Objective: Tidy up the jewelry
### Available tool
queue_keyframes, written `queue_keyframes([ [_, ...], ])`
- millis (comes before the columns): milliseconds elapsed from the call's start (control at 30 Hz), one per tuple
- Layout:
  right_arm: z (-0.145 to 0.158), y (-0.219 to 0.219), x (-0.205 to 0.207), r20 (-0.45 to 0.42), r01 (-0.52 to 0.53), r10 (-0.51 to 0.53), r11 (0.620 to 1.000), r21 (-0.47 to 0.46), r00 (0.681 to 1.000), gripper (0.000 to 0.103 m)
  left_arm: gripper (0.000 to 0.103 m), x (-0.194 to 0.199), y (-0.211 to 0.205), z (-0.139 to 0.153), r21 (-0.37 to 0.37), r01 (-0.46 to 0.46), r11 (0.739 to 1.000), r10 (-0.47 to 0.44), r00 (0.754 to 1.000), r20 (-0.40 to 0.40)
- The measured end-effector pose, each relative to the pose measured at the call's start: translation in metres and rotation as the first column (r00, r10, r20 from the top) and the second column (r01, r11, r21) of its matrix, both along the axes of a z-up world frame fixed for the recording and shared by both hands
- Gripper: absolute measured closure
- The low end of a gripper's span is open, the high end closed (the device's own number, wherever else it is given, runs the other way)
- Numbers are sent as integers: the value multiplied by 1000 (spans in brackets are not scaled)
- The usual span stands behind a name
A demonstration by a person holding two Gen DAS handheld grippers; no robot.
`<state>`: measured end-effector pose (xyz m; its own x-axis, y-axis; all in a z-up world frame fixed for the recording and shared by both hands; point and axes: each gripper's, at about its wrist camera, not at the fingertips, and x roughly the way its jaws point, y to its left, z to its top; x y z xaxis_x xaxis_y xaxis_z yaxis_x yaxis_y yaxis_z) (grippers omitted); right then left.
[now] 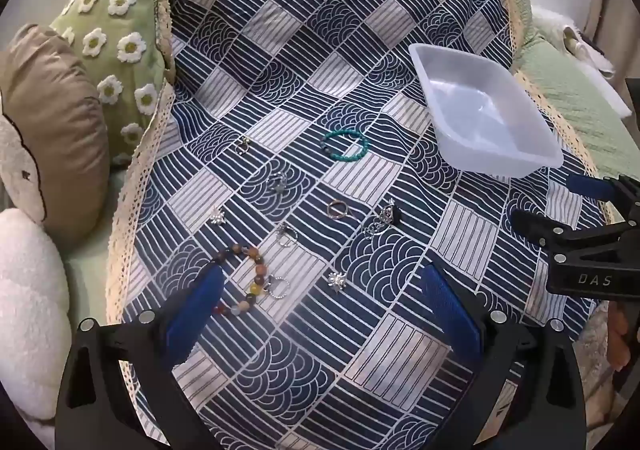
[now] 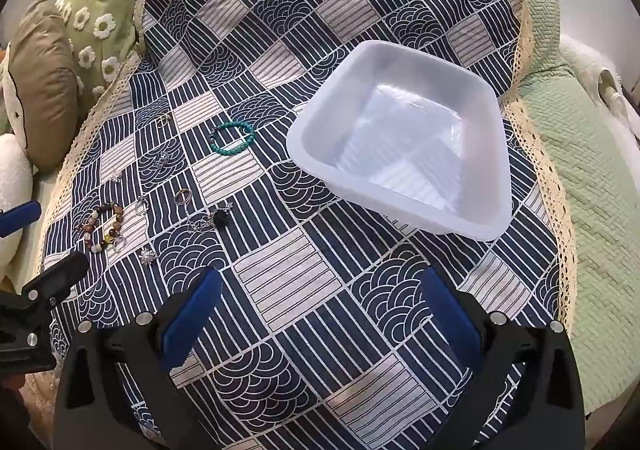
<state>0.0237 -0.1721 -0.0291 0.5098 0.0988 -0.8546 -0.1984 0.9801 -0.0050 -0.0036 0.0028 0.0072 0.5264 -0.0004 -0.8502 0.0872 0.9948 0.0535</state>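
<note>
Several pieces of jewelry lie scattered on a navy and white patterned cloth (image 1: 320,49). A turquoise bead bracelet (image 1: 345,145) lies farthest back; it also shows in the right wrist view (image 2: 233,138). A brown bead bracelet (image 1: 247,277) lies just beyond my left finger's tip. Silver rings (image 1: 337,209), a flower charm (image 1: 337,281) and a dark pendant on a chain (image 1: 385,218) lie between. An empty translucent white tray (image 1: 486,117) stands at the right; in the right wrist view the tray (image 2: 404,153) is straight ahead. My left gripper (image 1: 320,314) is open and empty above the cloth. My right gripper (image 2: 320,310) is open and empty.
A green daisy cushion (image 1: 116,49), a brown cushion (image 1: 52,121) and a white plush (image 1: 28,298) crowd the left edge. A green quilted blanket (image 2: 584,177) lies to the right of the cloth. My right gripper (image 1: 580,234) shows at the left wrist view's right edge.
</note>
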Motion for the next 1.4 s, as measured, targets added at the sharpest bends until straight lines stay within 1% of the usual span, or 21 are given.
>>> queue_keyframes([
  [700, 0, -1, 0, -3, -4, 4, 1000, 0, 1000, 4, 8, -1, -1, 1, 5, 10, 1000, -10, 1000, 1],
  [933, 1, 0, -1, -2, -14, 14, 1000, -8, 1000, 4, 8, -3, 4, 0, 4, 12, 1000, -12, 1000, -1],
  [1100, 4, 3, -2, 15, -31, 32, 999, -38, 999, 4, 8, -4, 8, -1, 2, 13, 1000, -13, 1000, -4],
  [1400, 4, 4, -1, 11, -45, 46, 998, -39, 999, 4, 8, -9, 22, -5, 5, 2, 1000, -2, 1000, -14],
])
